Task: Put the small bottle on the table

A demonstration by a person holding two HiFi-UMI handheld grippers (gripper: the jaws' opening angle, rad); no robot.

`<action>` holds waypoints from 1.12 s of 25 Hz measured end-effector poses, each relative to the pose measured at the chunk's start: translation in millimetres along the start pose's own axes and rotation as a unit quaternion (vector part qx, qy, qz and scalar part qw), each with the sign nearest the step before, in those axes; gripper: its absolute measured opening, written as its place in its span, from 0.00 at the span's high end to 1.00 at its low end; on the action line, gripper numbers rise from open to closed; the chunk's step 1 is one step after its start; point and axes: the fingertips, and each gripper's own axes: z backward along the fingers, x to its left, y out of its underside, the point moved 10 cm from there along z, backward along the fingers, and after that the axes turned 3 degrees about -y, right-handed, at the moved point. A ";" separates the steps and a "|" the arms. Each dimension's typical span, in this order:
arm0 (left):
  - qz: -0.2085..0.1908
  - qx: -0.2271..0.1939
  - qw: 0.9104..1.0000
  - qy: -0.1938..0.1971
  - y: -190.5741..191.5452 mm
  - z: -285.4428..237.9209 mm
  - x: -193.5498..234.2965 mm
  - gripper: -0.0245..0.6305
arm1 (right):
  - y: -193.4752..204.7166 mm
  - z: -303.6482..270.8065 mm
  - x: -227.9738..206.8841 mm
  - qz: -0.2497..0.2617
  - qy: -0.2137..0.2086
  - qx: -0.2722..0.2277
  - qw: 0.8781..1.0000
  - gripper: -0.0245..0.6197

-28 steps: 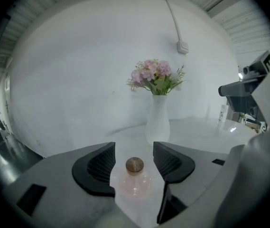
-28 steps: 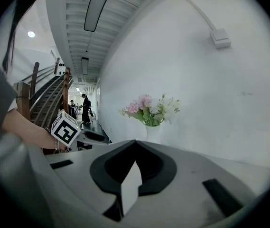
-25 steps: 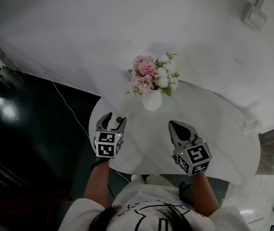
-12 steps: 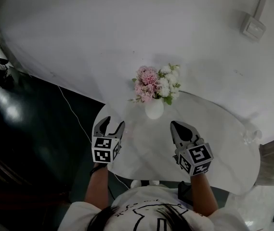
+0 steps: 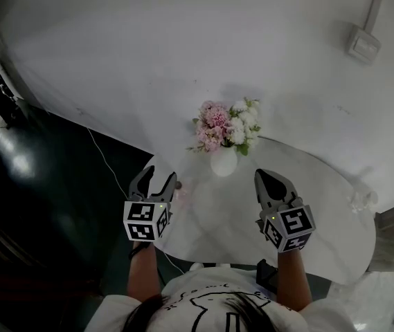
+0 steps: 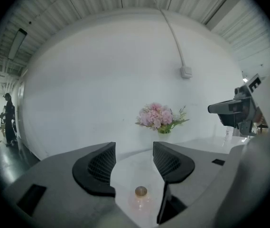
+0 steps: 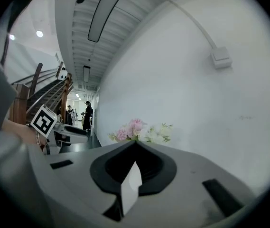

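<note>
The small bottle [image 6: 141,197], clear and pinkish with a brown cap, stands upright on the white marble table [image 5: 321,185] near its left edge. In the head view the small bottle [image 5: 179,187] shows just off the right finger of my left gripper [image 5: 156,180]. The left gripper [image 6: 134,152] is open, and the bottle sits low between and beyond its jaws, touching neither. My right gripper [image 5: 270,179] hovers over the table's middle front. In its own view the right gripper [image 7: 135,145] has its jaws closed together, holding nothing.
A white vase [image 5: 224,162] of pink and white flowers [image 5: 226,122] stands at the table's back, by the white wall. A clear glass object [image 5: 361,199] sits at the right edge. Dark floor with a thin cable [image 5: 106,159] lies to the left.
The left gripper held the bottle a second ago; it has let go, opened and drawn back to the left, leaving the bottle standing. The right gripper has barely moved.
</note>
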 end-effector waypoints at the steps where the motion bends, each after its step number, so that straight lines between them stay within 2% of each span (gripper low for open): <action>1: -0.001 -0.006 1.000 -0.002 -3.4 2.9 0.6 0.57 | -2.7 2.3 -1.3 -0.002 0.004 -0.005 1.000 0.97; 6: -0.010 -0.036 0.999 -0.011 -22.5 11.1 4.6 0.58 | -13.1 3.4 -2.1 -0.003 0.006 -0.019 1.000 0.97; 13: -0.015 -0.077 0.997 -0.027 -43.5 25.9 7.2 0.63 | -22.3 3.3 4.9 0.008 -0.004 -0.024 1.000 0.97; 18: -0.032 -0.116 0.991 -0.054 -59.4 41.7 9.9 0.80 | -32.0 7.9 1.8 0.013 0.001 -0.039 0.999 0.97; 21: -0.040 -0.140 0.987 -0.071 -67.3 53.6 12.7 0.96 | -38.6 10.6 1.5 0.018 0.002 -0.050 0.999 0.97; 28: -0.050 -0.170 0.980 -0.096 -80.2 82.6 25.6 0.96 | -51.8 12.3 4.7 0.031 0.003 -0.070 0.997 0.97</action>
